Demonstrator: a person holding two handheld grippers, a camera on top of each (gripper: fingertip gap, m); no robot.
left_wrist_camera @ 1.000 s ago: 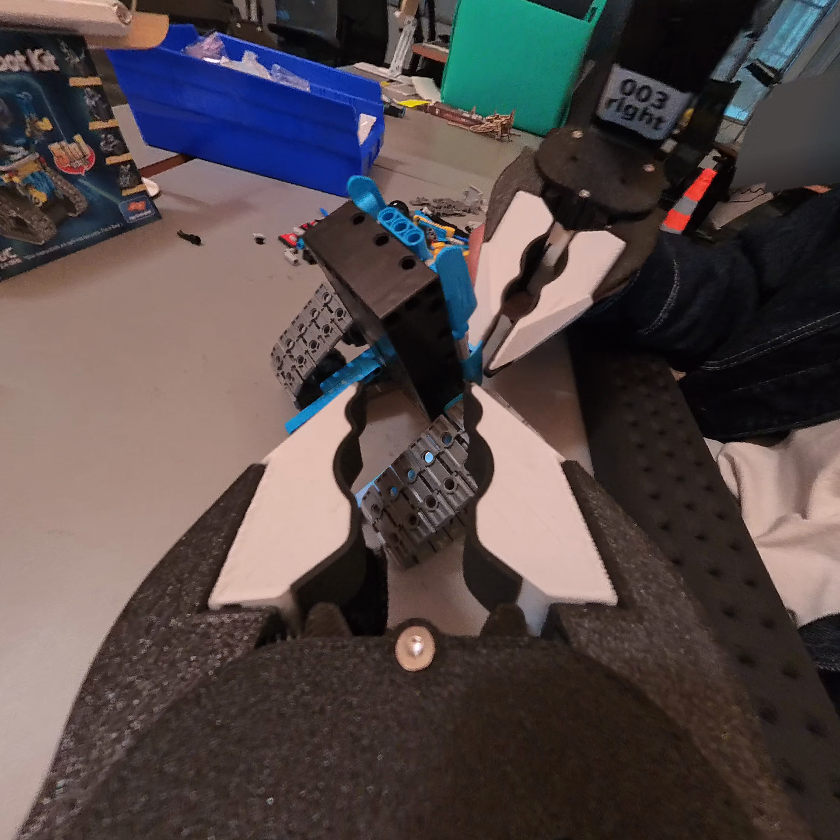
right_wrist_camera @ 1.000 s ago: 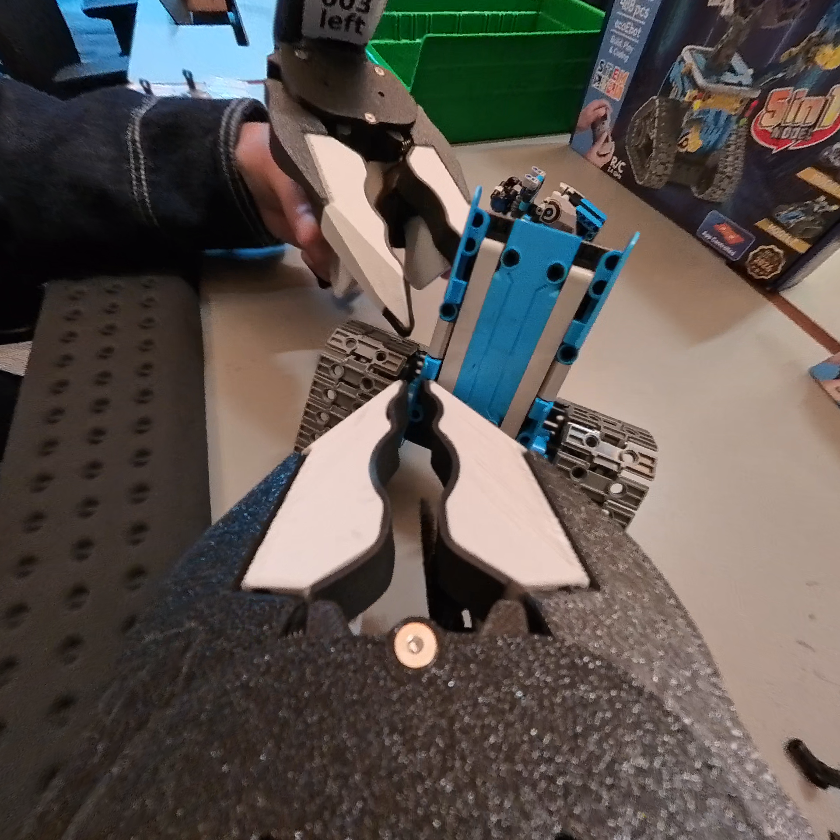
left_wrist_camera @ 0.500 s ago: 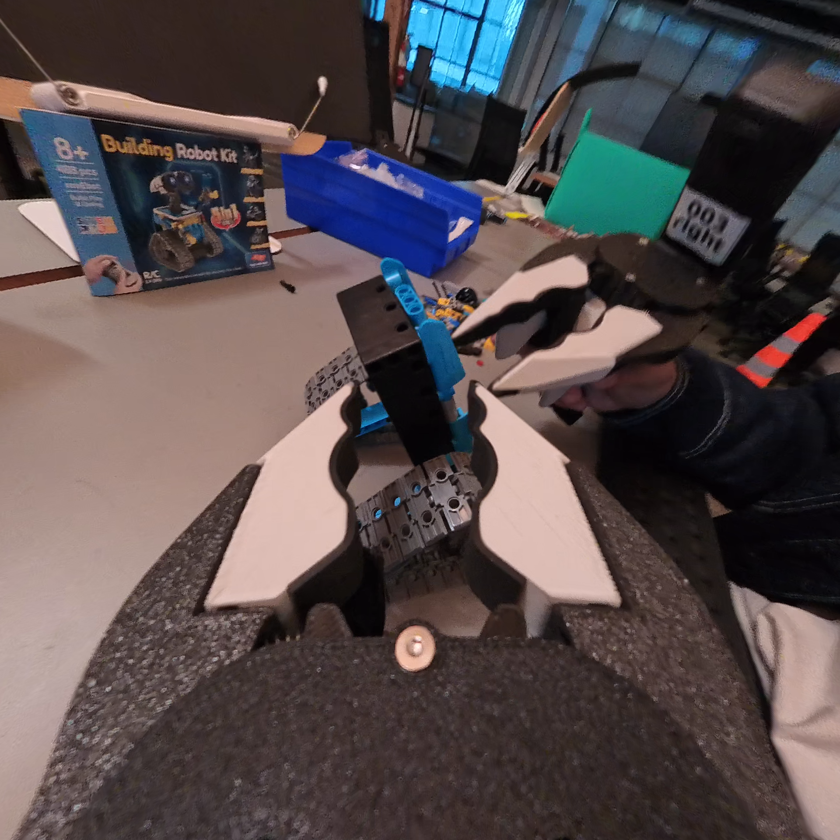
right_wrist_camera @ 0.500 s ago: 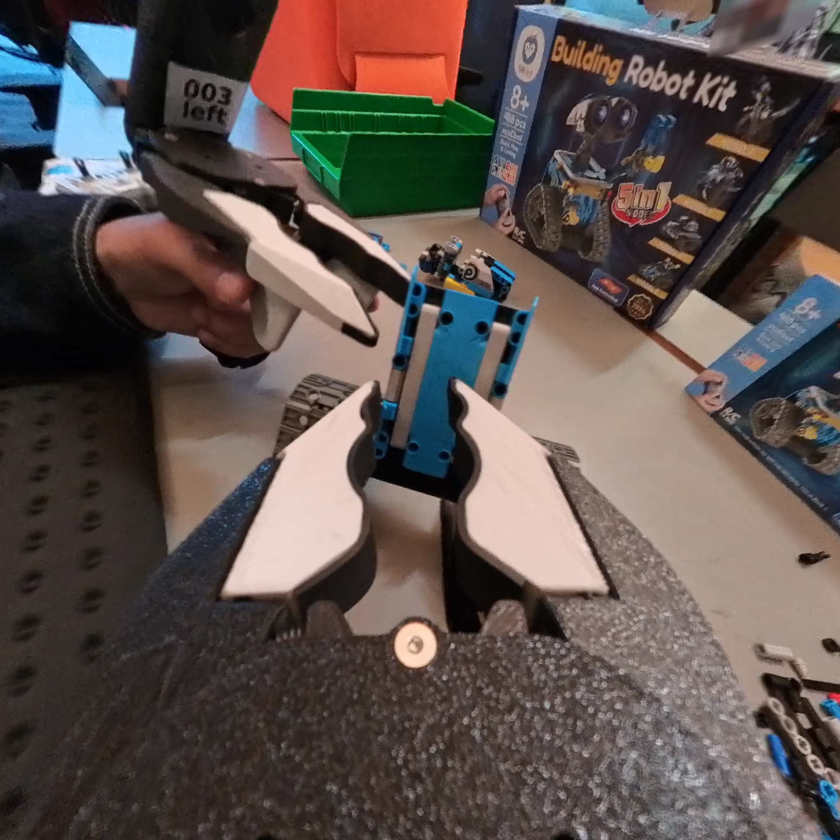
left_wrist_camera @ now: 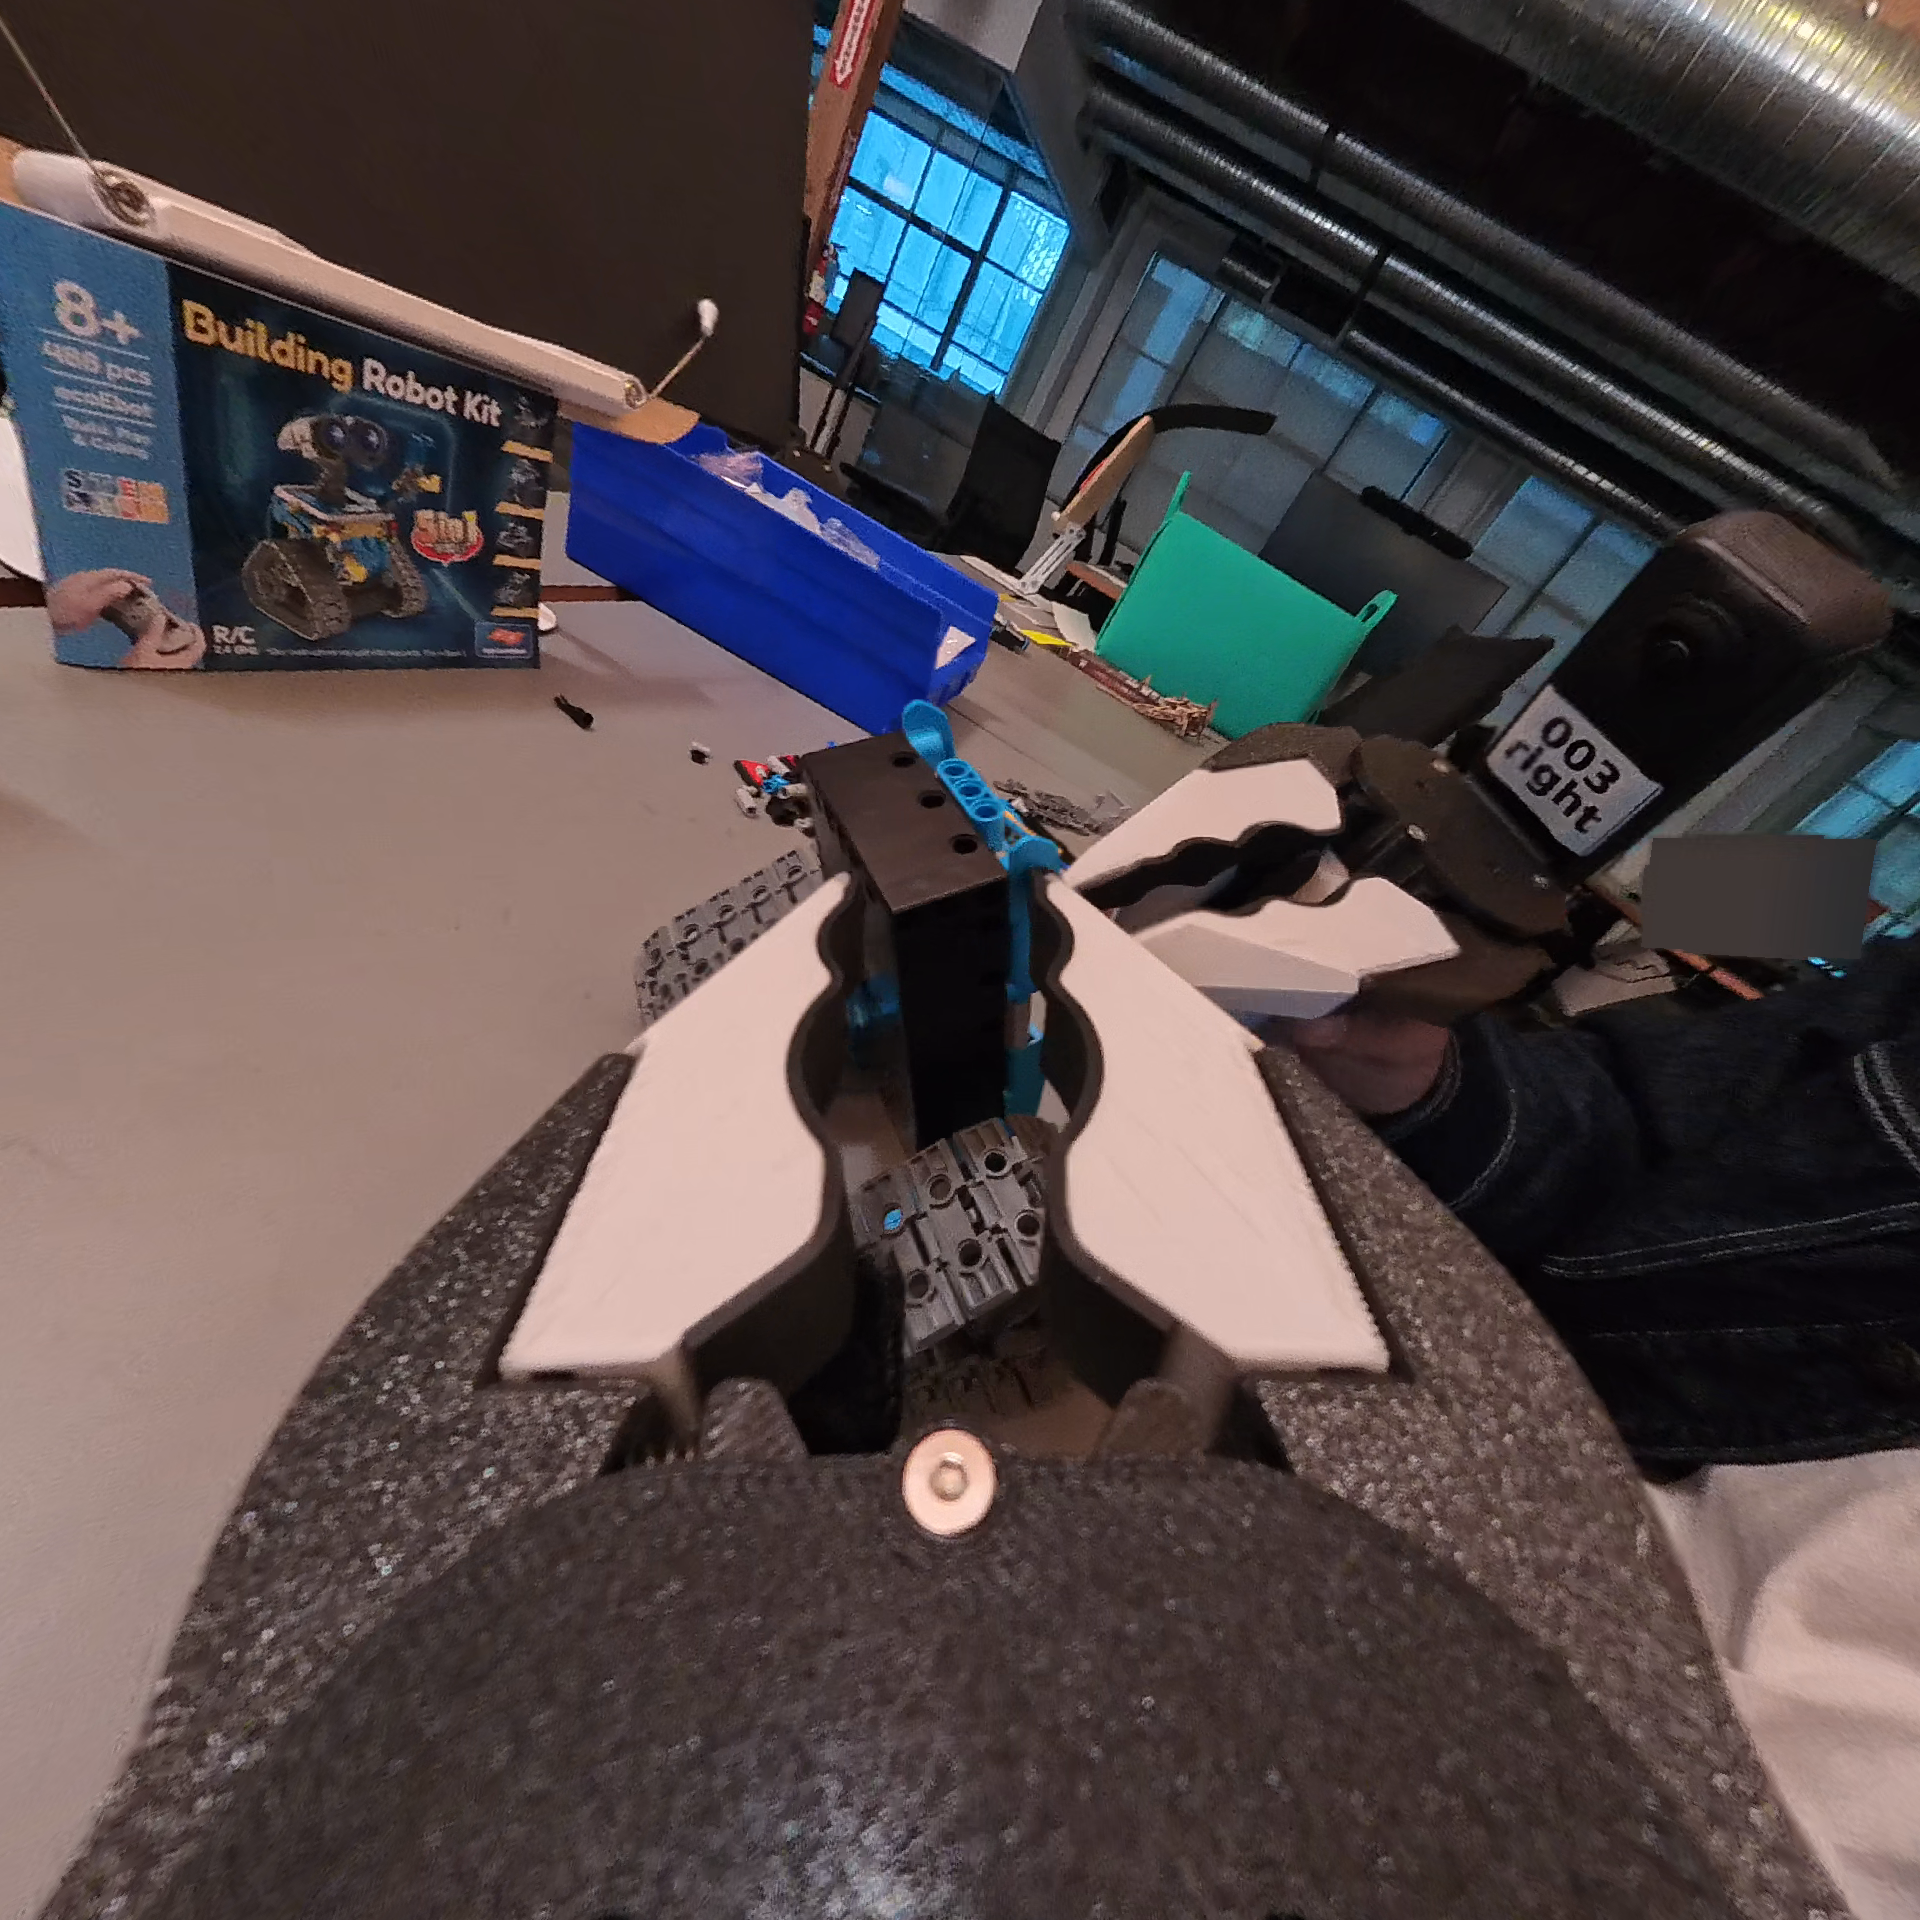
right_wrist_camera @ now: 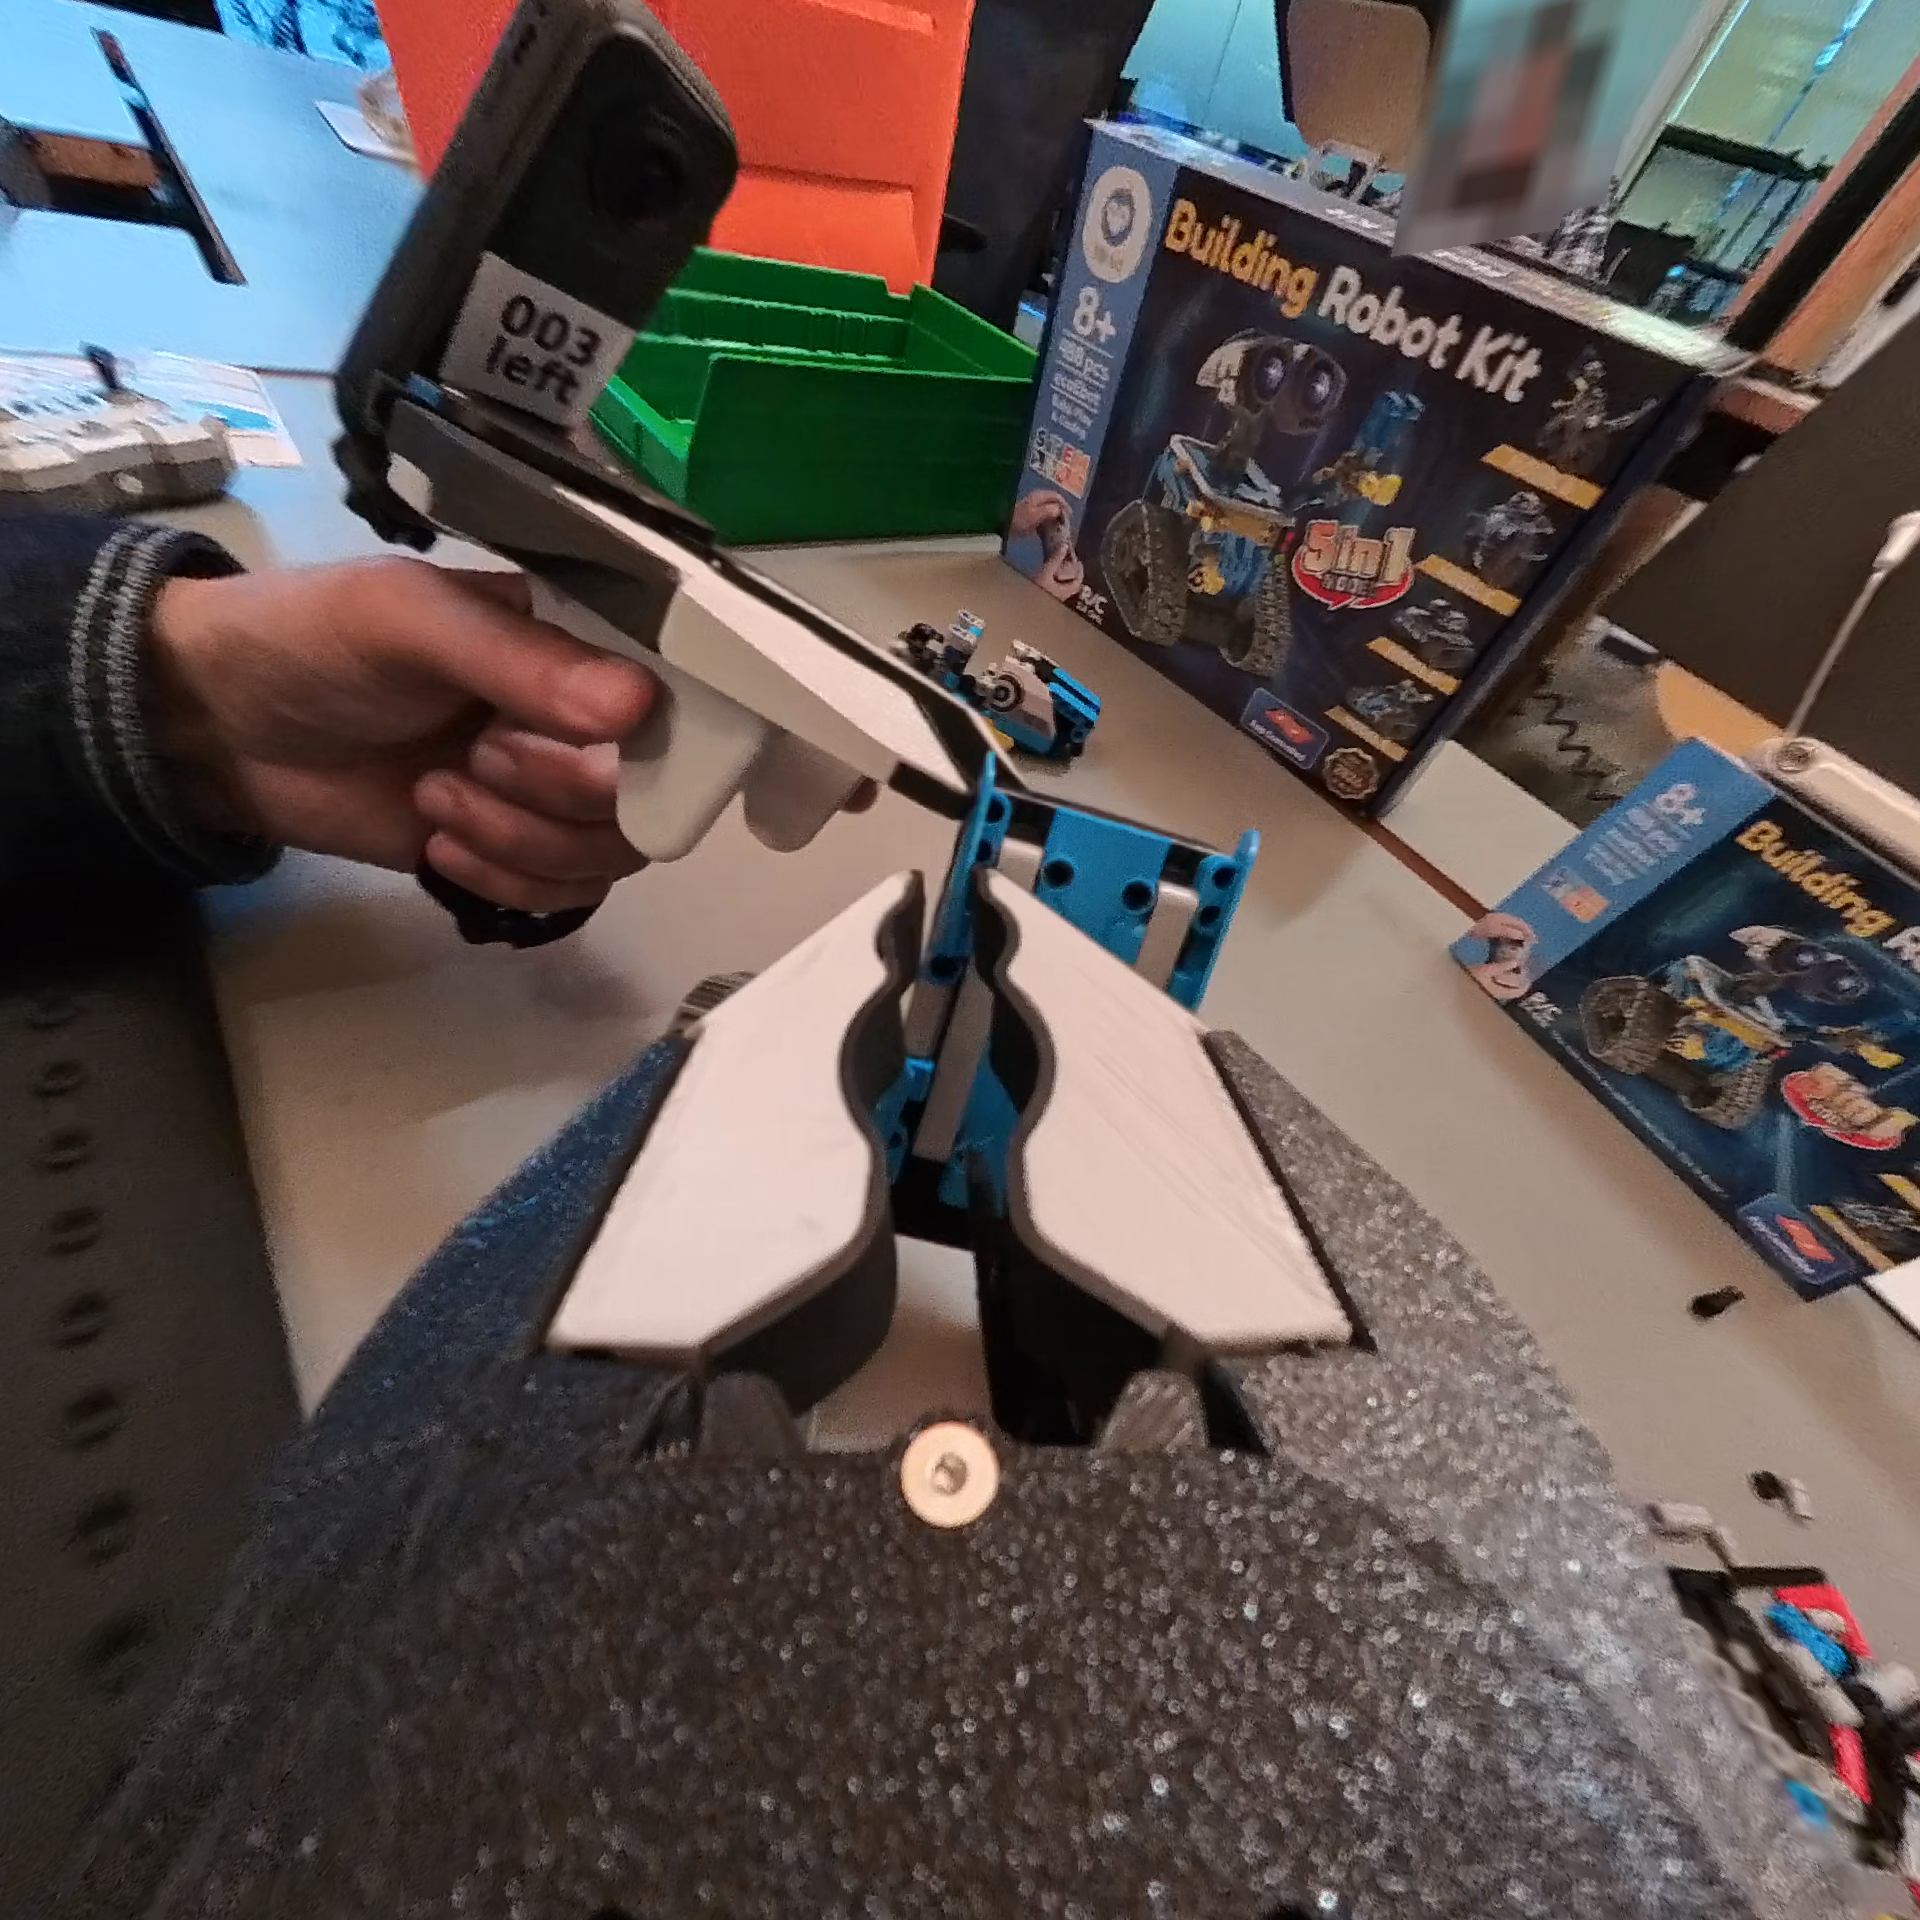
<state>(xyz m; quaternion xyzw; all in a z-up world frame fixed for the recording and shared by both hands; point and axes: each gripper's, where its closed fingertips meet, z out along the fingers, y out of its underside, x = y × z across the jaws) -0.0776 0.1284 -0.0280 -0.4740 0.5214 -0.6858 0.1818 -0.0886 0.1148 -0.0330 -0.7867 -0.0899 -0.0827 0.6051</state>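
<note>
Left gripper [left_wrist_camera: 940, 914], frame centre: fingers partly closed, clamping the black block [left_wrist_camera: 914, 831] of the tracked model. Right gripper [right_wrist_camera: 951, 899], centre: nearly closed, pinching the model's blue side beam [right_wrist_camera: 971, 862].

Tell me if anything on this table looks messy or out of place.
Mostly tidy. Loose small parts lie scattered on the table behind the tracked model, which both the left gripper and the right gripper grip. One kit box lies flat; another stands.
</note>
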